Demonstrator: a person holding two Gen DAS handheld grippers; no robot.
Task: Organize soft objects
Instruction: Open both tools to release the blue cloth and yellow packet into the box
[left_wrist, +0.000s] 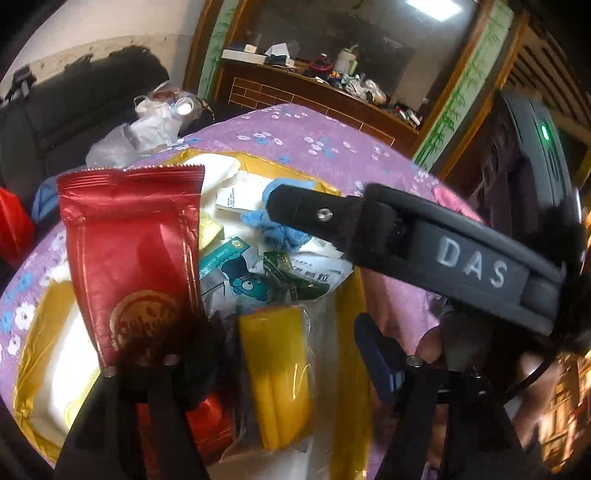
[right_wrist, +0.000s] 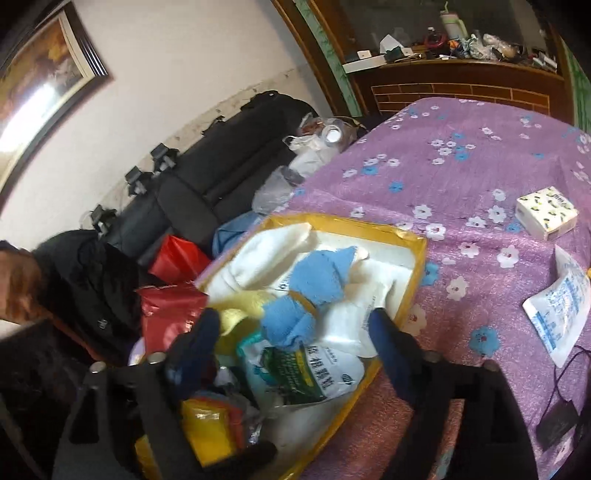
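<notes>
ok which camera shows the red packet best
The left wrist view: the red packet fills the near left, upright in the left gripper, its serrated top edge and round emblem clear. The right wrist view shows only a blurred red part of it at the box's left edge.

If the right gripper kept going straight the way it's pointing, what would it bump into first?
Probably the blue cloth on the pile in the yellow tray. It sits between the open fingers of the right gripper, straight ahead, though depth is hard to judge.
</notes>
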